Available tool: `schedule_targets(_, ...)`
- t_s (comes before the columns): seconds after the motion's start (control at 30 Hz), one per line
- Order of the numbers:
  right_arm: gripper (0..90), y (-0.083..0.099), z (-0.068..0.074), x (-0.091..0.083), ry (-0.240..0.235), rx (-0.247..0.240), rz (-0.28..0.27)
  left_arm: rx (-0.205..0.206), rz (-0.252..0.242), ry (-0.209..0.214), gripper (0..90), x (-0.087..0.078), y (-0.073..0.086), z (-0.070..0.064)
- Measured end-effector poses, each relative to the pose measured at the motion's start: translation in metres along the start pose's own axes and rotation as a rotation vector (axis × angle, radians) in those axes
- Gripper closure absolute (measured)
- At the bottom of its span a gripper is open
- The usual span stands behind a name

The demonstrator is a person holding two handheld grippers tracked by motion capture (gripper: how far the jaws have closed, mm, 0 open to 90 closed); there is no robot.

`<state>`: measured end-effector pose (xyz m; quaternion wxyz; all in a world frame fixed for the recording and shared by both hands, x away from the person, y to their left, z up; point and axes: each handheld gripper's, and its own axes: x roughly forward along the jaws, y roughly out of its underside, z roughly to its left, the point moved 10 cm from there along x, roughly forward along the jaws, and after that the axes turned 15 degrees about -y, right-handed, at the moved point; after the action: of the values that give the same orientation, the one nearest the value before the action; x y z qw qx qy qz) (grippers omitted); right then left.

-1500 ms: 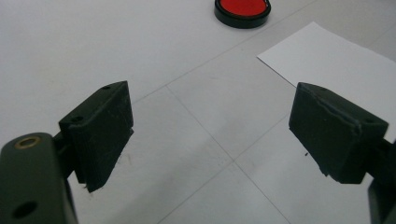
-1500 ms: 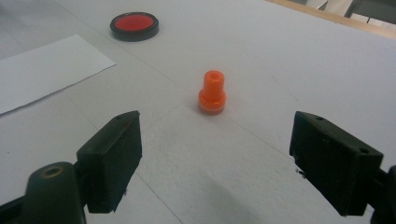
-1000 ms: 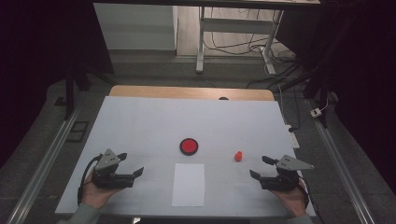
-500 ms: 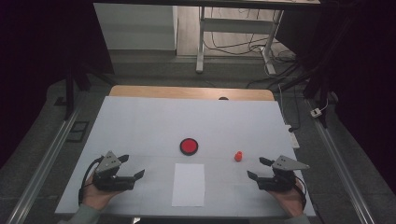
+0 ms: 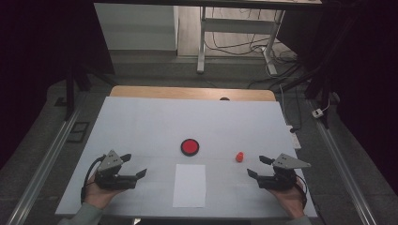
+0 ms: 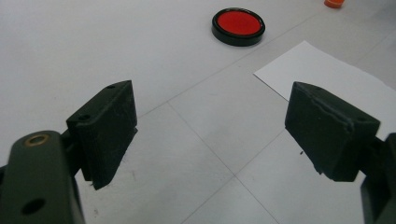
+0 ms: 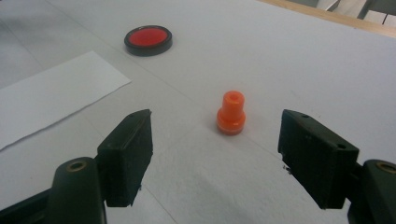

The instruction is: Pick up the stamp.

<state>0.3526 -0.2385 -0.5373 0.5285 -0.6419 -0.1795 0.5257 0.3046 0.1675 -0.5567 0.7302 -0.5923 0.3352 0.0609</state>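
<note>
Grey floor lay beyond the white table; metal desk legs and loose cables stood behind.

A white bench is seen. Near its middle a red disc with a black rim is laid, a white paper sheet toward the near edge, a small orange peg beside them.

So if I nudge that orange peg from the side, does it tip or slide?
The peg stands upright on a flared base with a narrower top, so a low push would probably slide it and a high one tip it. It looks like small, light plastic. Once tipped, its round body would likely roll.
</note>
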Motion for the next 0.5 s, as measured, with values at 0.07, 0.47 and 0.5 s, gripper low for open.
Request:
schedule_targets(0.07, 26.4, -0.003, 0.002, 0.002, 0.0, -0.002, -0.003, 0.001, -0.001, -0.003, 17.4, -0.001, 0.0, 0.0)
schedule_targets(0.47, 27.7, -0.024, 0.005, 0.015, -0.014, -0.01, 0.007, -0.006, 0.003, -0.003, 17.6, 0.0, 0.004, 0.002)
schedule_targets(0.5, 27.7, -0.026, 0.005, 0.017, -0.019, -0.009, 0.007, -0.009, 0.006, -0.006, 17.6, -0.001, 0.005, 0.002)
